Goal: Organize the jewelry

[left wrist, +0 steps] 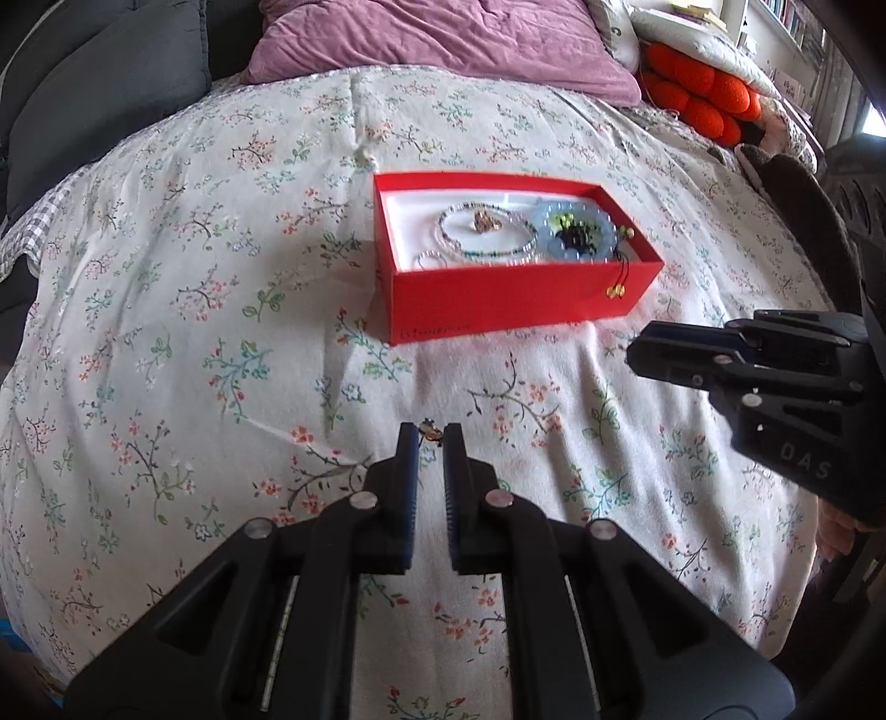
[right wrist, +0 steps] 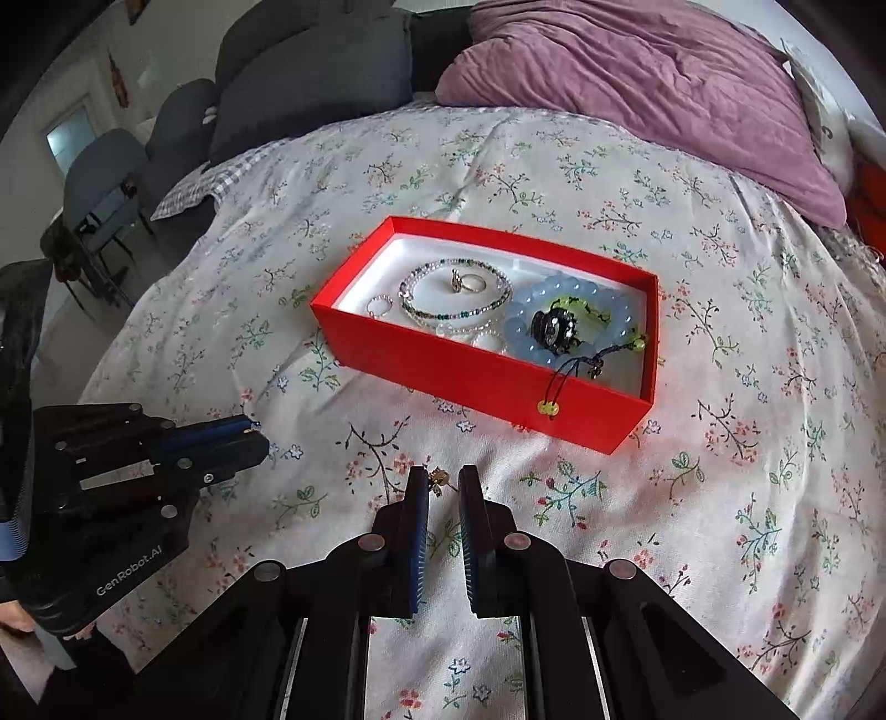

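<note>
A red box (left wrist: 498, 302) (right wrist: 470, 376) lies on the floral bedspread. It holds a beaded necklace (left wrist: 487, 235) (right wrist: 454, 293), a blue bead bracelet (left wrist: 576, 230) (right wrist: 570, 321), rings and a dark beaded piece. A cord with yellow beads (right wrist: 548, 407) hangs over its front wall. My left gripper (left wrist: 429, 437) (right wrist: 252, 437) is nearly closed, with a small amber earring (left wrist: 429, 431) at its fingertips. My right gripper (right wrist: 443, 479) (left wrist: 637, 346) is also nearly closed, with a small gold earring (right wrist: 438, 477) at its fingertips. Both hover above the bedspread in front of the box.
A purple pillow (left wrist: 443, 39) (right wrist: 637, 83) lies at the bed's head. Dark grey cushions (right wrist: 310, 72) sit at the far left. An orange cushion (left wrist: 698, 94) lies at the far right. The bed edge drops off to the left, by a chair (right wrist: 99, 188).
</note>
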Demonstrator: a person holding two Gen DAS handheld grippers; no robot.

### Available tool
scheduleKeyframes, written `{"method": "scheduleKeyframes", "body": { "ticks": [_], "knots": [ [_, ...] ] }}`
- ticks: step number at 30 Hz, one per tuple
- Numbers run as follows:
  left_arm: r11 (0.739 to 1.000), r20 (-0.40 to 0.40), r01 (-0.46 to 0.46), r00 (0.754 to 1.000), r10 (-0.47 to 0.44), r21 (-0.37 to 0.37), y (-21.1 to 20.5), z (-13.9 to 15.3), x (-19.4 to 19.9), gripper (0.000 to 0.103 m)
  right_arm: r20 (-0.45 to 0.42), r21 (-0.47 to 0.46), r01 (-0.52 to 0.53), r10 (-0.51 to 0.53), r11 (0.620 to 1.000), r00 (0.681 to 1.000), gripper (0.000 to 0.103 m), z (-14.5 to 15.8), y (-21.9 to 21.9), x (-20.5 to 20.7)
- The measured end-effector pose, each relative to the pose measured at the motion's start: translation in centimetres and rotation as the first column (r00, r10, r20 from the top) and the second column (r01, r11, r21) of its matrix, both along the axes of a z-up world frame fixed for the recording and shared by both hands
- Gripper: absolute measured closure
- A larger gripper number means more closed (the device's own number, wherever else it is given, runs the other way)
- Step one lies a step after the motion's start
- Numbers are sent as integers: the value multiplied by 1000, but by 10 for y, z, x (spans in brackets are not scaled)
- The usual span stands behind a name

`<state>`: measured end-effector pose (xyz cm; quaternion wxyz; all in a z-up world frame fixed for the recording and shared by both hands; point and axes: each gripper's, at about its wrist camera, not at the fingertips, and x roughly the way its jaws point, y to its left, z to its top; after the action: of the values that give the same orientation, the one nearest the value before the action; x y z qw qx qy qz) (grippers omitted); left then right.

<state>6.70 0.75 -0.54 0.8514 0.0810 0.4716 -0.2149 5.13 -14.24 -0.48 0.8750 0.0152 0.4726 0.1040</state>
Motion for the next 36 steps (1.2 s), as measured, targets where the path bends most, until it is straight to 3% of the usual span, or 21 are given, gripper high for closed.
{"method": "scheduleKeyframes", "body": {
  "ticks": [14,21,33,36],
  "knots": [
    [994,66,5,998,2,-105,-26,34,32,93,75,110,106,-115,988,991,92,33,-34,29],
    [997,94,14,996,-7,-76,-53,28,48,93,62,140,151,-161,979,985,92,28,-44,49],
    [999,105,0,994,5,-48,-63,13,67,93,46,148,162,-170,976,984,91,12,-50,67],
    [999,99,6,995,-1,-44,-64,11,68,82,50,156,162,-172,974,984,89,14,-52,67]
  ]
}}
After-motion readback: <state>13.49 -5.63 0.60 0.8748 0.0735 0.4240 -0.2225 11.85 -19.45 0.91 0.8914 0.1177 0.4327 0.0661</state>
